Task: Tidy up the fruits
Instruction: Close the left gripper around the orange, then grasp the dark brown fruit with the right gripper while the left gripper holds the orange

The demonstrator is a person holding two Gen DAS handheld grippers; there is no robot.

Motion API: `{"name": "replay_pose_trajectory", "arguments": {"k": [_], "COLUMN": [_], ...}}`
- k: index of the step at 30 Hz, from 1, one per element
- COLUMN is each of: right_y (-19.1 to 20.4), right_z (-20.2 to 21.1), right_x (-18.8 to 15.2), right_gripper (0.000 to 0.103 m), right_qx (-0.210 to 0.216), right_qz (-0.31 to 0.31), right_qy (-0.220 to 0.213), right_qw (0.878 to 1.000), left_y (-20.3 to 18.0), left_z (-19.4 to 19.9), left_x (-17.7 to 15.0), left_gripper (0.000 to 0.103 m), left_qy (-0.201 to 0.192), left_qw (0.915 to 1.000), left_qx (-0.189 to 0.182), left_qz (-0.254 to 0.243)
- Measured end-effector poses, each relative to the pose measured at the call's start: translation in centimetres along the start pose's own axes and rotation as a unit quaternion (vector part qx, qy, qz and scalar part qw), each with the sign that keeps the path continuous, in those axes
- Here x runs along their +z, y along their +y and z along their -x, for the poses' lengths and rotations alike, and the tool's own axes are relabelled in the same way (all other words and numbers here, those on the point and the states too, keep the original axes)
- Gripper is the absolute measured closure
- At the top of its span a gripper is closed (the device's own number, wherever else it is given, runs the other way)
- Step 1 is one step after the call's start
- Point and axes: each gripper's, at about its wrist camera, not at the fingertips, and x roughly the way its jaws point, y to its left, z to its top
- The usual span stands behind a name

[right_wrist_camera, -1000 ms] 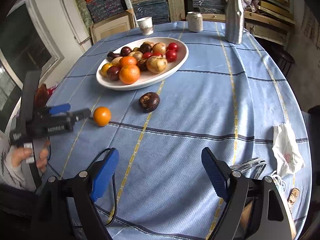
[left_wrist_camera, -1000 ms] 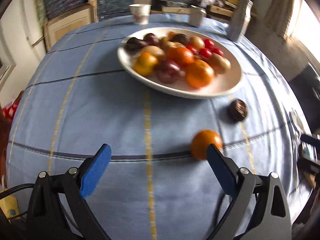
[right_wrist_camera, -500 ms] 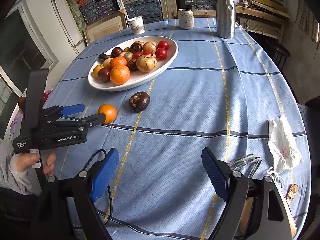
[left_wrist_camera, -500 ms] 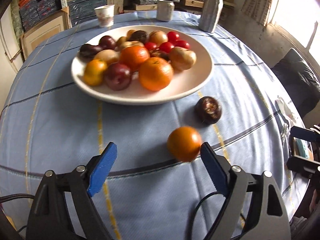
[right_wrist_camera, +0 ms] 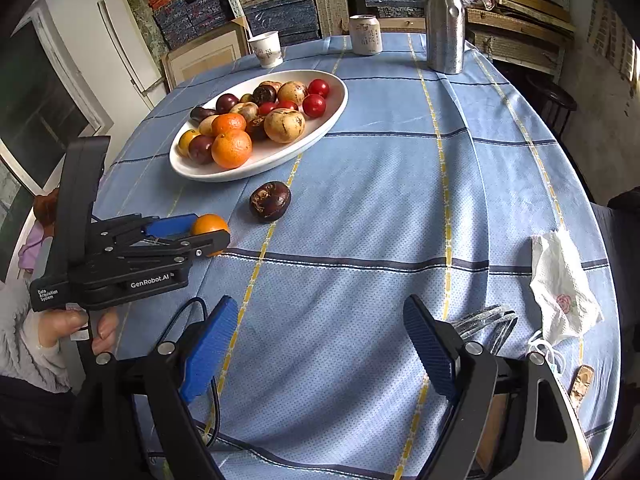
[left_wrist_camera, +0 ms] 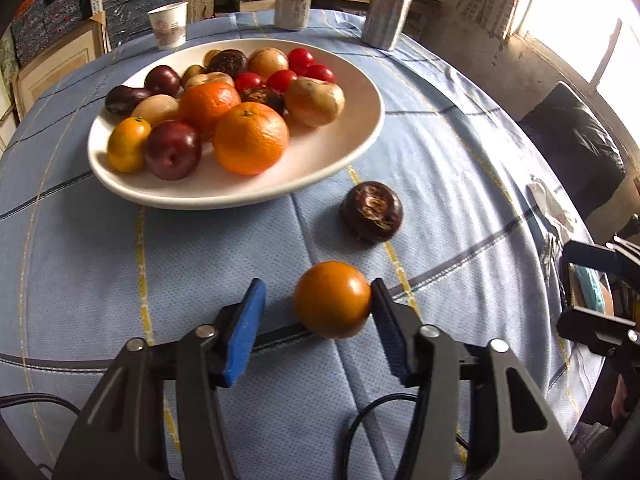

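Left gripper (left_wrist_camera: 316, 312) closing round the loose orange (left_wrist_camera: 332, 299) near the tabletop's (left_wrist_camera: 460, 152) left edge; right finger touching, left finger apart. Centre the fruit before lifting, else it rolls. Right gripper (right_wrist_camera: 316, 344) spread, empty. Counted: two loose fruits, the other a dark one (left_wrist_camera: 371, 211); one plate (left_wrist_camera: 360, 120).

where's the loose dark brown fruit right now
The dark brown fruit lies on the blue tablecloth, apart from the near rim of the white plate. The loose orange between the left hand-held gripper's closing jaws is its nearest neighbour.
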Motion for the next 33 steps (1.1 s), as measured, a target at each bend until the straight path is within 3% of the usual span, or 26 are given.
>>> {"name": "replay_pose_trajectory", "arguments": {"k": [3,7,23,33], "right_y": [-0.1,-0.1,0.0,1.6], "right_z": [0.0,-0.2,-0.9,-4.8], "right_x": [0.1,0.0,0.4,4.2], "right_gripper": [0.017,0.017,0.017,0.017], "right_qx": [0.001,0.002,0.010,0.030], "right_qz": [-0.001,-0.001,-0.001,0.009], "right_qy": [0.000,0.003,0.008,0.019], "right_qw": [1.000,1.000,1.000,0.999], "left_y": [-0.4,-1.2,0.2,4.4], "left_z": [-0.2,0.0,0.7,2.0], "left_x": [-0.2,-0.3,-0.4,-1.6], "left_gripper": [0.054,0.065,0.065,0.065], "left_qy": [0.004,0.001,-0.008,-0.011], "left_qw": [1.0000,0.9997,0.9990,0.9954], "left_qx": [0.000,0.008,0.045,0.080], "left_qz": [-0.007,-0.024,-0.002,0.052]}}
